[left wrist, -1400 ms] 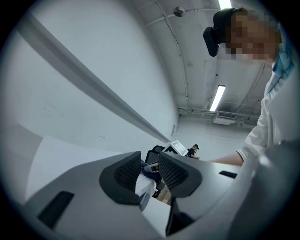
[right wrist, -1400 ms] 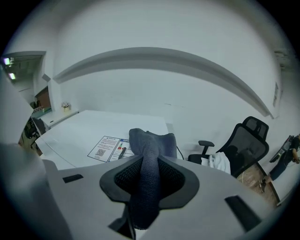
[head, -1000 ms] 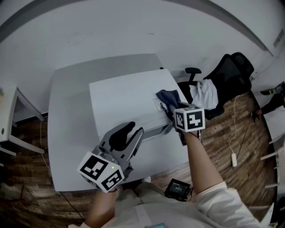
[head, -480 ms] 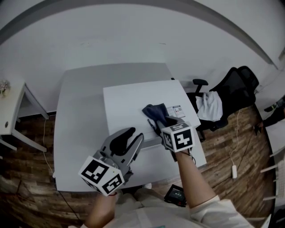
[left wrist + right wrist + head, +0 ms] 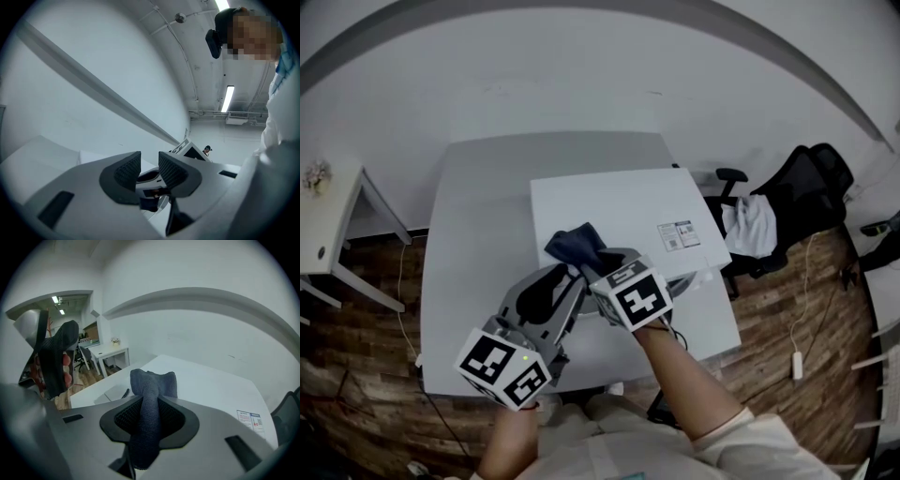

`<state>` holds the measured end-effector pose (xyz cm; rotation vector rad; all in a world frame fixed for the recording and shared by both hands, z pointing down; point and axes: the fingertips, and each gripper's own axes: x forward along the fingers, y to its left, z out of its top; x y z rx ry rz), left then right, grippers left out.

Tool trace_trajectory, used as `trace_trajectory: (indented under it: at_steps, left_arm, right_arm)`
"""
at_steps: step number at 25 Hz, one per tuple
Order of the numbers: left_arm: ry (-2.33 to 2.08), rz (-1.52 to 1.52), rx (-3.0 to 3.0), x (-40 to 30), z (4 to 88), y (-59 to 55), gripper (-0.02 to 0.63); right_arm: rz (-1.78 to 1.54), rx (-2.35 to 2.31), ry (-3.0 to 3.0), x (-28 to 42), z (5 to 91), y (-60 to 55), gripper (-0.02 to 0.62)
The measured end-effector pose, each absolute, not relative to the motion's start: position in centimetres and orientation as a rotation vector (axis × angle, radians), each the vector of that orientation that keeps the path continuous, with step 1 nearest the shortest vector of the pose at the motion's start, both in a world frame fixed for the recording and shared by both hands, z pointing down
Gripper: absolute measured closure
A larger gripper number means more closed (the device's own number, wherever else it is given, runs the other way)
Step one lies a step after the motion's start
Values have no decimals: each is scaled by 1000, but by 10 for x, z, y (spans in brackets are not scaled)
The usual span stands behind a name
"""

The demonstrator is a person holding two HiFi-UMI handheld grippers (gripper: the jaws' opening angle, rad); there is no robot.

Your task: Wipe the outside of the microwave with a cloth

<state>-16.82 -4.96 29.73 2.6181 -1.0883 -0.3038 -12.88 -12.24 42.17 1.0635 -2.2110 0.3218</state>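
Right gripper [image 5: 592,261] is clamped on a dark blue cloth [image 5: 575,246]. The cloth is squeezed between the pads with a bunched end sticking out past the tips.

In the head view that bunch sits at the near-left corner of the white microwave [image 5: 623,197], on its top panel. The microwave stands on the grey tabletop [image 5: 478,216].

What matters for the next stroke, as we read it, is that nearly all of the top lies away from the cloth. It runs off to the right and back toward the wall, with its long side going left to right. The sticker [image 5: 678,234] is way over at the far right edge. We'd guess the wipe has to travel that way.

Left gripper [image 5: 565,274] hangs just beside the right one, out in front of the microwave. Its jaws are spread and nothing is between them.

The views help differently:
- **Right gripper view:** we get the actual pinch, cloth fibres jammed between the pads, plus the flat white top stretching ahead.
- **Head view:** we can't see the pinch, but we do see which corner we're at.
- **Left gripper view:** we mostly see the bare gap between its pads, with the wall beyond.
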Motion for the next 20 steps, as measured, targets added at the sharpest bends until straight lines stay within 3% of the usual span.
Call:
trace_trajectory:
  at_steps: [13,20]
  left_arm:
    - [-1233,-284,2539,-199,307,-45,491]
    - [-1267,-277,2537,-201,305,-43,491]
  right_arm:
    - [348,793,-2335,-169,419,-112,488]
    - [331,949,-2412,-160,390,-145,488]
